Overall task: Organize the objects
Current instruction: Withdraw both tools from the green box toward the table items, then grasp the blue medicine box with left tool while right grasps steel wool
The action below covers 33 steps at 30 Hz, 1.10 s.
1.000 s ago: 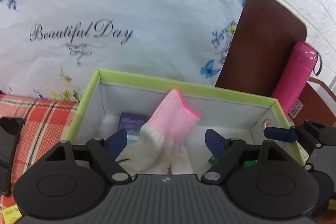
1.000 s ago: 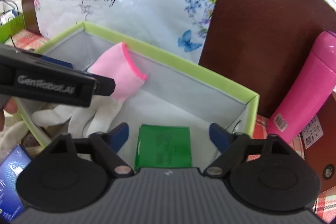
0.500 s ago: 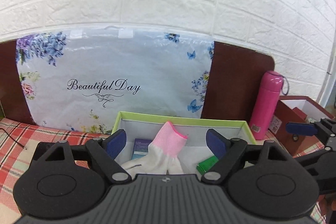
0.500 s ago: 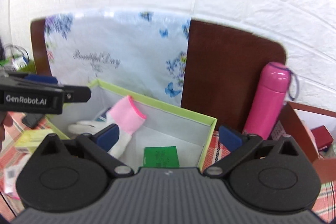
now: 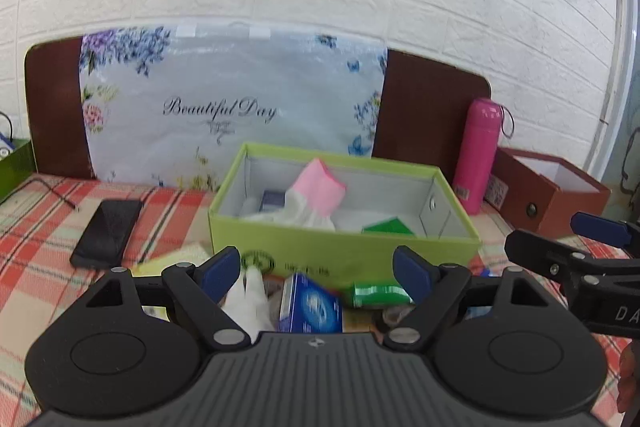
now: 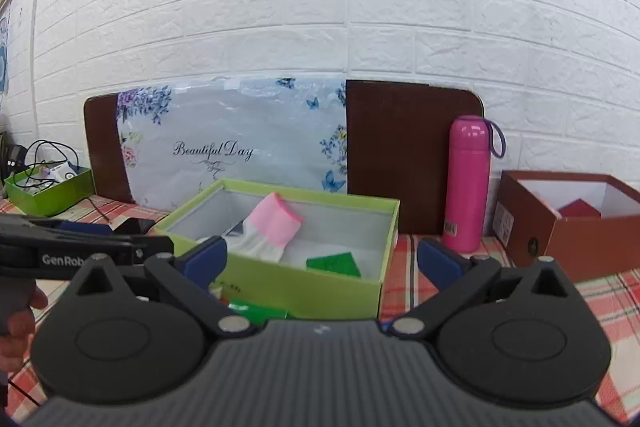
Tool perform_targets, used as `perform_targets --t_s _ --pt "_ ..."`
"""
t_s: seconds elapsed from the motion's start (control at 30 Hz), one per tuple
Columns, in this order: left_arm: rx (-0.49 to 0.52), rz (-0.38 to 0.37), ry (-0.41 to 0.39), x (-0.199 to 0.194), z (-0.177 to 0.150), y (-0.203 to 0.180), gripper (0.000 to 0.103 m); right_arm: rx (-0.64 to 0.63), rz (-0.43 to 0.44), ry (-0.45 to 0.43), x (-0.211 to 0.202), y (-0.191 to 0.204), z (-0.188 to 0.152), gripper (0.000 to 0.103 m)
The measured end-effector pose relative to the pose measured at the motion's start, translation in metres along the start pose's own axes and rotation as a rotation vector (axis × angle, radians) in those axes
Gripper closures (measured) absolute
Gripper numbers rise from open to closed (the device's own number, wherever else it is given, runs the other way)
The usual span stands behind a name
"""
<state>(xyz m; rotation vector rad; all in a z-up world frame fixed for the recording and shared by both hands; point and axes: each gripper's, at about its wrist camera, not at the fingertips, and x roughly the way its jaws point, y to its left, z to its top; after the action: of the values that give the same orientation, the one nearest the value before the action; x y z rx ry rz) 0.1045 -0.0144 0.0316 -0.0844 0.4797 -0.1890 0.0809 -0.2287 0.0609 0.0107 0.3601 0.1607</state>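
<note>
Nearby, both grippers, left (image 5: 317,269) and right (image 6: 322,259), spread and empty; beyond, in the green box (image 5: 340,251), a soft, light glove (image 5: 316,197), likely best pinched at its pink cuff.

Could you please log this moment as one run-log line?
left gripper: open, empty | right gripper: open, empty | pink-cuffed white glove: inside lime-green cardboard box
</note>
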Motion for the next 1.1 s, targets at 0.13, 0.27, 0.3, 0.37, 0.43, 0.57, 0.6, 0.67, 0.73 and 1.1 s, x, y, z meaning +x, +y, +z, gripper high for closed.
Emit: perform_targets --t_s 0.13,0.27,0.3,0.37,0.43,0.57,0.6,0.67,0.73,1.1 --pt "0.016 0.004 0.022 -0.010 -0.022 0.000 0.016 0.064 -0.002 0.019 -0.016 0.003 -0.028 0.000" --pt "0.004 -0.007 0.042 -0.013 -0.038 0.005 0.016 0.108 0.000 0.054 -0.023 0.002 -0.057 0.000" --pt "0.003 -0.005 0.048 -0.012 -0.042 0.006 0.016 0.108 -0.005 0.068 -0.024 0.002 -0.063 0.000" --pt "0.014 0.001 0.041 -0.012 -0.048 0.007 0.016 0.119 -0.019 0.098 -0.025 0.001 -0.076 0.000" --pt "0.029 0.019 0.026 -0.011 -0.054 0.006 0.017 0.145 -0.026 0.116 -0.028 -0.003 -0.087 0.000" --pt "0.080 0.005 0.037 -0.005 -0.060 0.000 0.017 0.138 -0.076 0.142 -0.028 -0.008 -0.103 0.000" --pt "0.090 0.006 0.040 -0.002 -0.061 -0.002 0.017 0.130 -0.083 0.145 -0.028 -0.008 -0.105 0.000" --pt "0.088 0.017 0.042 0.005 -0.061 -0.002 0.019 0.119 -0.091 0.146 -0.026 -0.008 -0.106 0.000" --pt "0.084 0.012 0.048 0.013 -0.060 -0.003 0.025 0.094 -0.094 0.146 -0.023 -0.007 -0.105 0.000" --pt "0.023 -0.049 0.172 0.037 -0.061 0.007 0.075 0.003 -0.087 0.177 0.002 -0.001 -0.106 0.006"
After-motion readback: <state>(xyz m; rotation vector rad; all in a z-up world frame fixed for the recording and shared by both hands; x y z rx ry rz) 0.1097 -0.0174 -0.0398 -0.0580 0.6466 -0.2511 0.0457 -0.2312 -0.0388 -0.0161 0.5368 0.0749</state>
